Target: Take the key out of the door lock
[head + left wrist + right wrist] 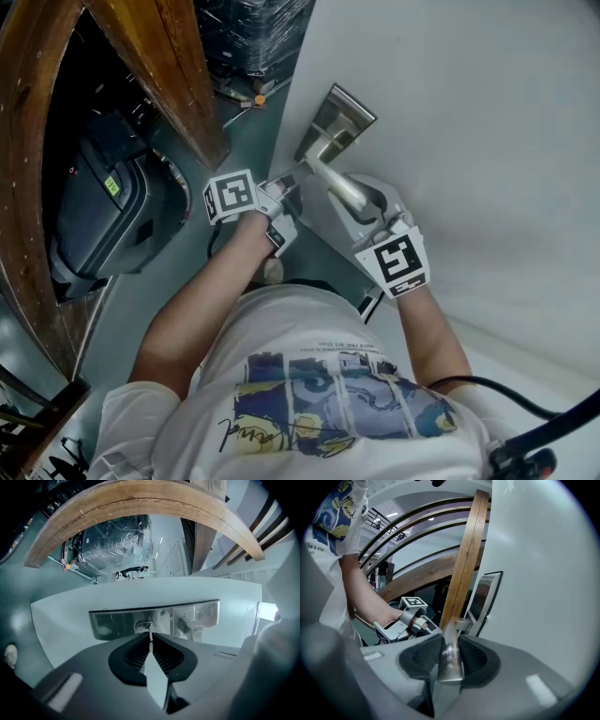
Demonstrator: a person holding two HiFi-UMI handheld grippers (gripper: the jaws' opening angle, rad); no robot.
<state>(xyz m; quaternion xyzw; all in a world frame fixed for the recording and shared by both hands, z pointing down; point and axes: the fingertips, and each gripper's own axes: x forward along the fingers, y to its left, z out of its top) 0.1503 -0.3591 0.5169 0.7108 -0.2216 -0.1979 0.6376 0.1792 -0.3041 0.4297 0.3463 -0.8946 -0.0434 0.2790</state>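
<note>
1. Lock and contents. The lock plate [117,623] is a single brushed-metal plate fixed on the white door [469,112]. Its keyhole holds one key [150,637], seen edge-on as a thin metal strip at the centre of the left gripper view. The key is seated in the lock.

2. Tool state. My left tool [284,185] has its jaws pressed almost together, pinching the key just outside the keyhole. My right tool [450,644] is clamped on the lever handle [342,187], both ribbed pads bearing against the metal bar.

3. Count.
- Keys: one.
- Lock plates: one.
- Lever handles: one. It projects from the plate beside the keyhole, toward the lower right in the head view.
- Tools: two, each carrying one marker cube.

4. Surroundings. In the head view a dark case [103,211] sits on the grey floor [141,300] at the left of the frame, behind a curved wooden beam [28,187]. A straight wooden post [178,75] slants down from the top of the frame and ends near the door edge. A plastic-wrapped stack [258,33] stands at the top centre, with a small orange item [260,98] on the floor below it. A black cable [525,403] crosses the lower right corner.

5. Obstructions. The lever handle and my right tool lie just beside the key, to its right. Nothing lies between my left tool and the keyhole.
</note>
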